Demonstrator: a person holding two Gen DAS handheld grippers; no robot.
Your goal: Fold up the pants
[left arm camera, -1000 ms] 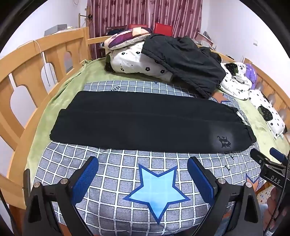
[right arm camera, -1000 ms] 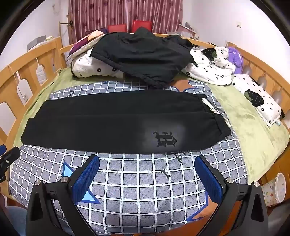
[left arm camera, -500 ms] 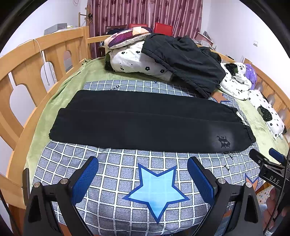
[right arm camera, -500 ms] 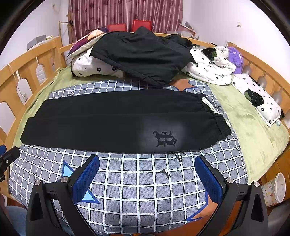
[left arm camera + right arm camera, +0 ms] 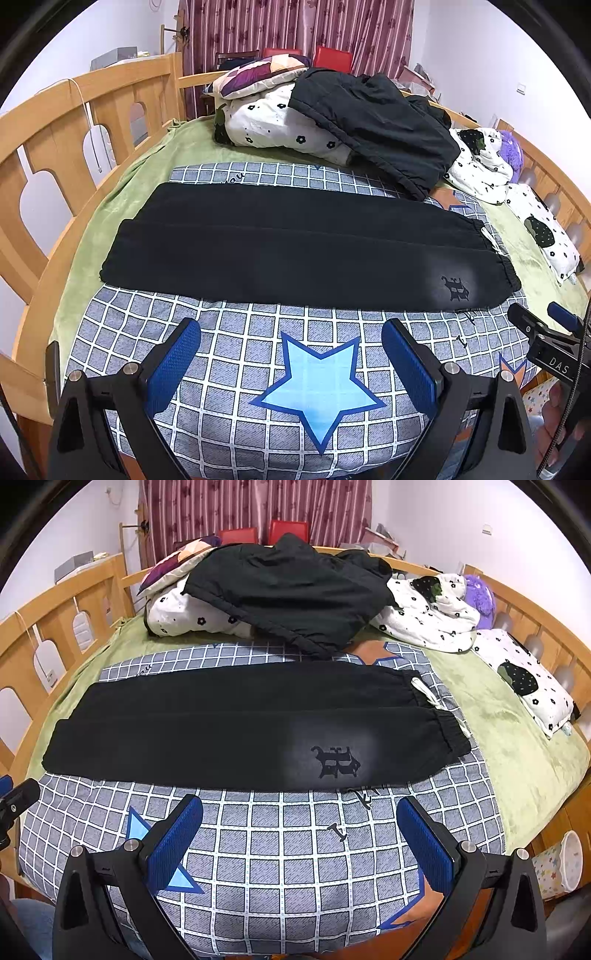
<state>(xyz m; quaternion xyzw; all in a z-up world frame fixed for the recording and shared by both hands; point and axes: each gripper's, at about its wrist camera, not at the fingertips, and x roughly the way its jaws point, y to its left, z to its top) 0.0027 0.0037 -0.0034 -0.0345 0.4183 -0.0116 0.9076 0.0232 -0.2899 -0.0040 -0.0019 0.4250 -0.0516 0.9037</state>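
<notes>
Black pants (image 5: 295, 251) (image 5: 236, 731) lie flat across the checked blanket, folded lengthwise with one leg over the other. The elastic waistband and white drawstring are at the right end, the leg hems at the left. A dark logo (image 5: 335, 762) sits on a pale patch near the waistband. My left gripper (image 5: 291, 363) hovers open over the blanket's blue star, short of the pants' near edge. My right gripper (image 5: 301, 843) is open too, in front of the logo end, with nothing between its fingers. The right gripper's tip (image 5: 535, 328) shows at the left wrist view's right edge.
The checked blanket (image 5: 295, 856) covers a green sheet (image 5: 517, 746) on a wooden-railed bed (image 5: 48, 122). A heap of floral quilts with a black jacket (image 5: 291, 590) on top fills the far side. A floral pillow (image 5: 528, 679) lies at right, a starred bin (image 5: 557, 864) beside the bed.
Nothing on the bed has moved. Both views shift only very slightly; the grippers stay open in front of the pants.
</notes>
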